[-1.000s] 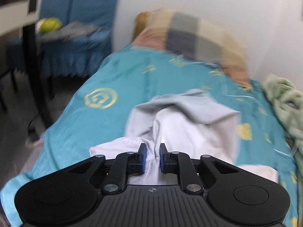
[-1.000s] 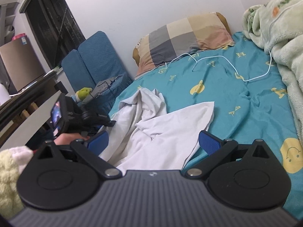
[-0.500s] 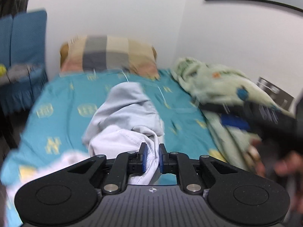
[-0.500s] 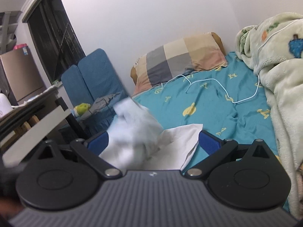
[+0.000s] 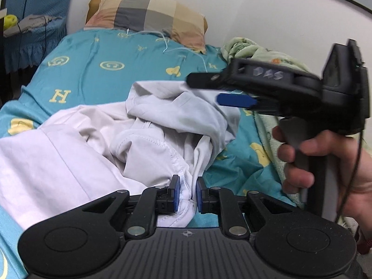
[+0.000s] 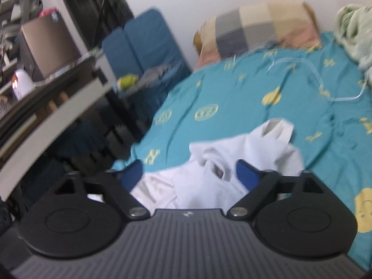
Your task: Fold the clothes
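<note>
A crumpled white garment point(image 5: 81, 153) lies on the teal patterned bed sheet point(image 5: 93, 74). My left gripper point(image 5: 186, 183) pinches a bunched, stitched edge of it between its blue pads, and its jaws are easing open slightly. My right gripper point(image 5: 204, 90), held by a hand point(image 5: 325, 162), hovers over the far right part of the cloth. In the right wrist view the right gripper point(image 6: 188, 172) has its jaws wide and closing, with the white garment point(image 6: 255, 148) rising between them. The pads do not press on it.
A checked pillow point(image 5: 148, 16) lies at the head of the bed against the wall. A green blanket point(image 5: 255, 48) is heaped along the right side. A white cable point(image 6: 325, 88) trails over the sheet. A blue chair point(image 6: 144, 44) and a desk point(image 6: 58, 107) stand left of the bed.
My left gripper swung right across the bed, dragging the white cloth with it. The right gripper now appears beside it over the cloth, and its jaws have narrowed.
</note>
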`<state>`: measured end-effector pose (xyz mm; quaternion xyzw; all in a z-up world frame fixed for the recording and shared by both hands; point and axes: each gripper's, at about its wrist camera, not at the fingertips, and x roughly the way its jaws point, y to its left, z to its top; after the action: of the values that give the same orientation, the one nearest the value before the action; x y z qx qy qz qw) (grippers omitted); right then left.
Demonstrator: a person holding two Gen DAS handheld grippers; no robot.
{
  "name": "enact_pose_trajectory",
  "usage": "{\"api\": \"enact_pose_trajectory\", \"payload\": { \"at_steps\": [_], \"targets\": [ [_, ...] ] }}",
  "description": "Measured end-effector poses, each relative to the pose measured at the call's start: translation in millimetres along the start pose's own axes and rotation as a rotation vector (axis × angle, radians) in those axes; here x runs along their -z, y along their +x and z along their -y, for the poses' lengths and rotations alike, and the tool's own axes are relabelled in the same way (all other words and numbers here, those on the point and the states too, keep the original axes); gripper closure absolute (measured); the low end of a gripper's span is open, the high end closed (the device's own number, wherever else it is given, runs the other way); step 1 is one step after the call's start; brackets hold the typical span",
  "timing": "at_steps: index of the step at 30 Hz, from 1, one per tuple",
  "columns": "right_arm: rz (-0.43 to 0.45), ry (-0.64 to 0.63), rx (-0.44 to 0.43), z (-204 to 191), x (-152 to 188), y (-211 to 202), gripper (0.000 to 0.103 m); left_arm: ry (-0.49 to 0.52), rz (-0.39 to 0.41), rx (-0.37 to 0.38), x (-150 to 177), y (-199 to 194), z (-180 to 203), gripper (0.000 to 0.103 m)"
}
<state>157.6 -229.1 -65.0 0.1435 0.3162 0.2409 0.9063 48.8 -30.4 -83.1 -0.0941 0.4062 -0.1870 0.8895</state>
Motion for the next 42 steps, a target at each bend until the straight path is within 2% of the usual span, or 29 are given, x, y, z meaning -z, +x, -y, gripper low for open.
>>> {"api": "enact_pose_trajectory", "payload": {
  "at_steps": [3,5,6,7,9,10,11,12,14,17,18,20,23,28,32,33,35,36,37,42],
  "targets": [
    [-0.063,-0.060,0.008,-6,8,19,0.026,-0.015,-0.007,0.018,-4,6,-2,0.085],
    [-0.113,-0.110,0.054,-10,16,31,0.038,-0.019,-0.011,0.030,-6,10,-4,0.084],
    [-0.133,-0.133,0.077,-10,19,35,0.049,-0.024,-0.017,0.035,-6,11,-4,0.084],
    [-0.147,-0.149,0.105,-8,22,37,0.071,-0.028,-0.025,0.041,-7,14,-6,0.083],
    [-0.162,-0.123,0.159,0,22,37,0.093,-0.026,-0.022,0.058,-9,13,-6,0.073],
    [-0.164,-0.089,0.174,5,19,35,0.095,-0.021,-0.015,0.068,-9,12,-5,0.070],
    [-0.147,-0.040,0.178,12,15,30,0.096,-0.016,-0.008,0.078,-10,10,-4,0.061],
    [-0.121,-0.002,0.191,19,10,23,0.098,-0.005,0.002,0.086,-11,8,-3,0.053],
    [-0.049,0.045,0.245,27,1,4,0.101,0.020,0.033,0.100,-10,0,2,0.044],
    [0.034,0.135,0.332,46,-6,-25,0.101,0.037,0.077,0.123,-10,-10,7,0.035],
    [0.044,0.152,0.352,52,-6,-31,0.101,0.031,0.091,0.121,-11,-12,5,0.031],
    [0.046,0.170,0.370,59,-2,-39,0.101,-0.005,0.111,0.092,-15,-14,1,0.029],
    [0.028,0.200,0.321,59,4,-38,0.100,-0.084,0.123,0.030,-20,-15,-12,0.029],
    [0.024,0.136,0.194,32,7,-25,0.097,-0.238,0.091,-0.028,-23,-2,-41,0.030],
    [-0.002,0.075,0.094,12,10,-11,0.096,-0.272,0.108,-0.053,-24,-3,-48,0.033],
    [-0.012,0.048,0.097,8,11,-5,0.092,-0.273,0.117,-0.057,-24,-5,-48,0.032],
    [-0.032,-0.005,0.108,1,14,4,0.070,-0.275,0.136,-0.065,-24,-10,-47,0.032],
    [-0.041,-0.023,0.106,-1,16,8,0.051,-0.276,0.146,-0.069,-24,-13,-47,0.031],
    [-0.049,-0.035,0.102,-1,18,13,0.042,-0.273,0.155,-0.077,-25,-15,-47,0.031],
    [-0.099,-0.108,0.109,-8,22,27,0.042,-0.272,0.155,-0.071,-26,-14,-46,0.029]
  ]
}}
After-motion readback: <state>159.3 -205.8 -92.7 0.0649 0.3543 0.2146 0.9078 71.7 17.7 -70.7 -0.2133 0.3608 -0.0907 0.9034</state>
